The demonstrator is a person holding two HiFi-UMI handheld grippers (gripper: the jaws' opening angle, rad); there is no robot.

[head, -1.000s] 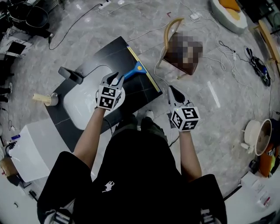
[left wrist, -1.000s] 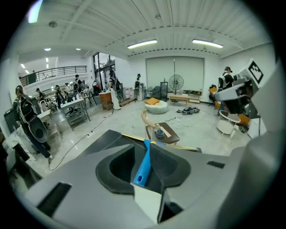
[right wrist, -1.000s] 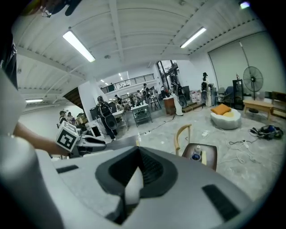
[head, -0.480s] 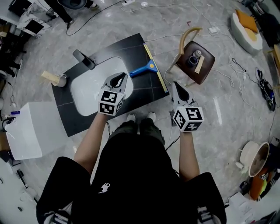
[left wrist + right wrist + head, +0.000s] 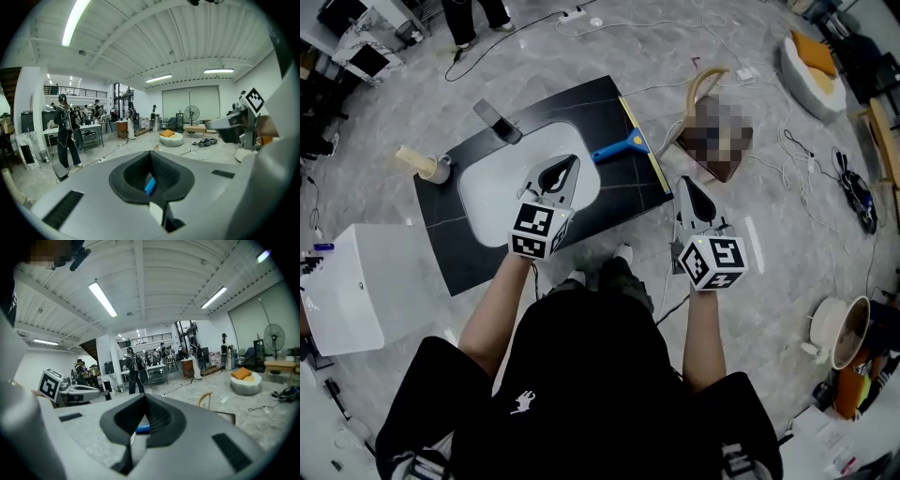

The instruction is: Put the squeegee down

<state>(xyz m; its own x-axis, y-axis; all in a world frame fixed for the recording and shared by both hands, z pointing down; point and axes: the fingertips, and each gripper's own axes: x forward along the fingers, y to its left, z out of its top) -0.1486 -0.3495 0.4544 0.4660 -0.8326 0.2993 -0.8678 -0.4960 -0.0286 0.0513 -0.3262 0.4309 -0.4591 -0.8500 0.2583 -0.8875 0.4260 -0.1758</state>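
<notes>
Blue-handled squeegee with a yellow blade [image 5: 614, 150] lies let go on the black desk [image 5: 473, 255], with both grippers off it.
It sits right of the white oval basin [image 5: 502, 192]. The blade's long axis runs along the desk's right edge and the handle points back toward the basin. Left gripper [image 5: 569, 162] is over the basin's right rim, jaws just closed together, empty. Right gripper [image 5: 682, 183] is right of the basin, past the desk edge, jaws clenched on nothing.
</notes>
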